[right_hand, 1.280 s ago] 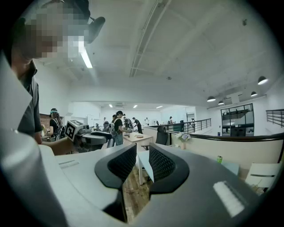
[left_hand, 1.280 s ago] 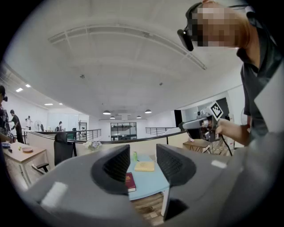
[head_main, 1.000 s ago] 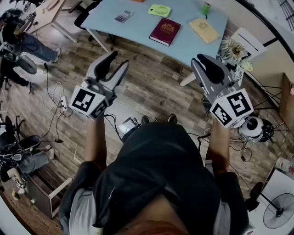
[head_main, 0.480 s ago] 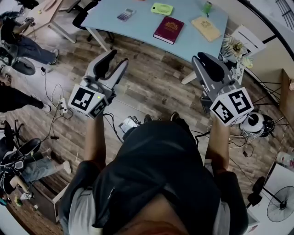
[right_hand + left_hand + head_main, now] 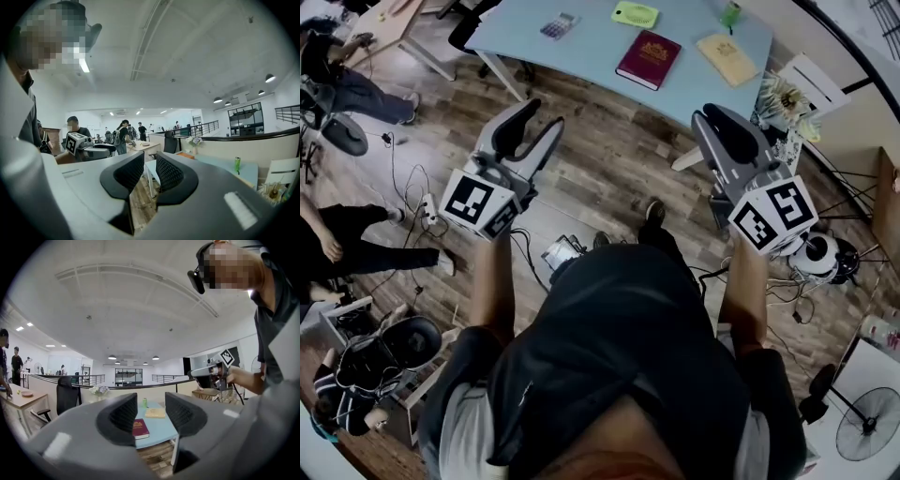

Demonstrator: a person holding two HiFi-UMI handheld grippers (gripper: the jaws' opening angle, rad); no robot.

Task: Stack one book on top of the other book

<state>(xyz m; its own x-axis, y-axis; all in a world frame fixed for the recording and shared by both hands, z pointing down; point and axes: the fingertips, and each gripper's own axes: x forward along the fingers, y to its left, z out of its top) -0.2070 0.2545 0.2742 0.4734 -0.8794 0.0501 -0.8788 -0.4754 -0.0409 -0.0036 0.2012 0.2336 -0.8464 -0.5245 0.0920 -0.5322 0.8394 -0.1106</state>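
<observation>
A maroon hardcover (image 5: 649, 59) with gilt stamping and a plain tan book (image 5: 727, 59) lay flat, side by side, on the smooth pale-blue table (image 5: 581, 47), well ahead of the jaws. The left gripper (image 5: 539, 120) had its ribbed jaws apart and empty; the right gripper (image 5: 712, 120) showed a narrower gap, also empty

wood plank floor (image 5: 609, 164), pale blue table (image 5: 581, 47)

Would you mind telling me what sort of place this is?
Most likely an open-plan office: a pale blue desk with a red book and calculator, a black office chair, and people standing round another desk.
</observation>
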